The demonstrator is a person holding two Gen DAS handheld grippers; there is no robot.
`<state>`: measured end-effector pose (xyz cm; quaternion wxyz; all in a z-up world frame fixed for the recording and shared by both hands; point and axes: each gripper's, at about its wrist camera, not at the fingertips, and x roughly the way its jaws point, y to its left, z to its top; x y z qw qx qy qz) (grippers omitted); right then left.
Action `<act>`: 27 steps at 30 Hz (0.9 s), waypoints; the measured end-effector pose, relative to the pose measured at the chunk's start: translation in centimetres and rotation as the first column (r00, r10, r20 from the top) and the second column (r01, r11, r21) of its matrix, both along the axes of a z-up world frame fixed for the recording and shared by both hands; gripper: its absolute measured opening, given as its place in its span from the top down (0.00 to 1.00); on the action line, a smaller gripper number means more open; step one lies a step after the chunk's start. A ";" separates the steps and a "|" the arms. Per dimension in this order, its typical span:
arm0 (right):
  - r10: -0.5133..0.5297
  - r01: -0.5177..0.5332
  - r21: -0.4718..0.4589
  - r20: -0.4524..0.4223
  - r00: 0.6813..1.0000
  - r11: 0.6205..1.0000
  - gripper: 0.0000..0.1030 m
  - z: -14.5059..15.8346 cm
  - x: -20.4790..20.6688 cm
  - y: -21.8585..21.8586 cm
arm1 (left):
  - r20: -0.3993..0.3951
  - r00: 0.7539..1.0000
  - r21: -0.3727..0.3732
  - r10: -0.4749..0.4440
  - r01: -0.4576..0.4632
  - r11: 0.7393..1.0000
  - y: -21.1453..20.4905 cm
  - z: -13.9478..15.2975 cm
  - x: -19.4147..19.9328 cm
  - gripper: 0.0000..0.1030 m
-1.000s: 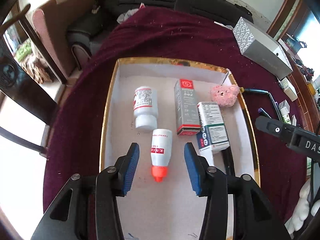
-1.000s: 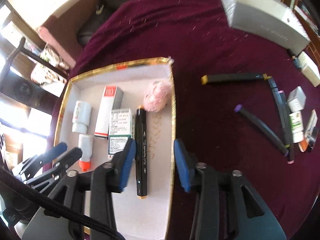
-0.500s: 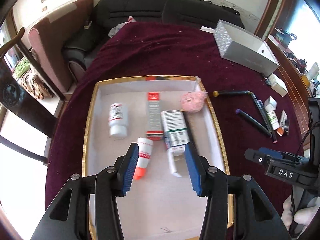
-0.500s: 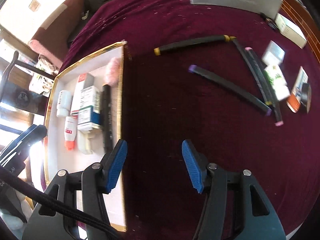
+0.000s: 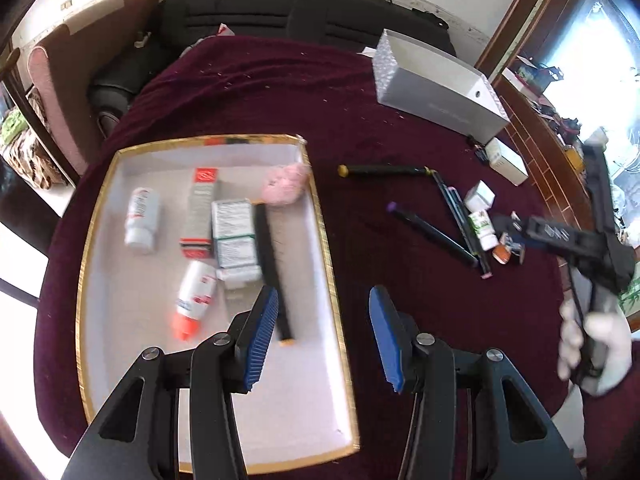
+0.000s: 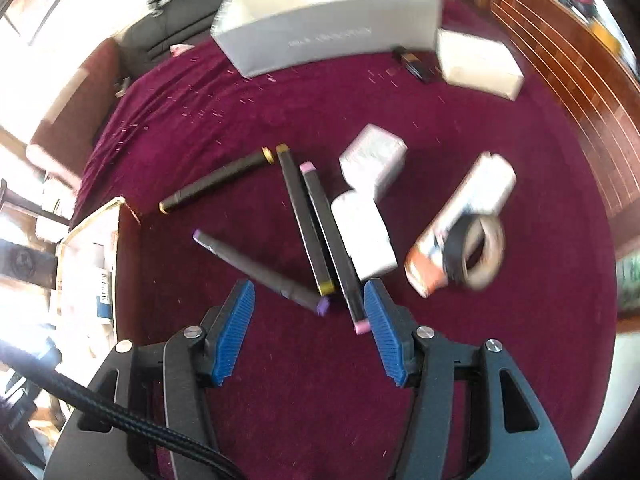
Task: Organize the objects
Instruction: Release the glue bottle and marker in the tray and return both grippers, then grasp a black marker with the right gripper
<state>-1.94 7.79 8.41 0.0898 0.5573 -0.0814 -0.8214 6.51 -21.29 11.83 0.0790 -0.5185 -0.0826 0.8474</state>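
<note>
A gold-rimmed white tray (image 5: 332, 300) on the maroon cloth holds two white bottles, two boxes, a pink fluffy ball (image 5: 286, 184) and a black marker (image 5: 272, 264). My left gripper (image 5: 324, 334) is open and empty above the tray's right rim. My right gripper (image 6: 308, 324) is open and empty, just above a purple-capped marker (image 6: 260, 268). Other black markers (image 6: 316, 232) lie beside it, with small white boxes (image 6: 372, 156), a white bottle (image 6: 364, 240) and a tape roll (image 6: 476, 252). The tray's corner shows in the right wrist view (image 6: 116, 204).
A long grey box (image 5: 436, 88) and a small white box (image 6: 476, 64) lie at the far side of the table. A dark sofa (image 5: 280, 8) and a pink armchair stand beyond it. The right gripper's body and gloved hand (image 5: 592, 344) show in the left wrist view.
Both grippers have swung right. The right one left the tray and now hovers over the loose markers. The left one moved from the tray's middle to its right rim.
</note>
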 end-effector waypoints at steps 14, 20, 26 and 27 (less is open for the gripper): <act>0.264 -0.206 -0.234 0.251 0.931 0.950 0.46 -7.6 -3.1 -6.7 | -0.006 0.996 0.044 0.090 -0.090 0.995 0.9 0.3 2.9 0.59; 0.281 -0.248 -0.203 0.158 0.947 0.947 0.46 -5.0 -1.7 -6.9 | 0.006 0.995 0.056 0.100 -0.100 0.993 1.9 -0.3 2.6 0.59; 0.191 -0.170 -0.192 0.097 0.977 0.967 0.46 -3.7 -5.0 -3.9 | 0.014 0.998 0.062 0.067 -0.068 0.996 4.0 -0.9 3.0 0.59; 0.188 -0.163 -0.204 0.108 0.976 0.965 0.46 -4.1 -5.4 -3.8 | 0.011 0.998 0.056 0.063 -0.063 0.996 4.3 -0.9 3.1 0.59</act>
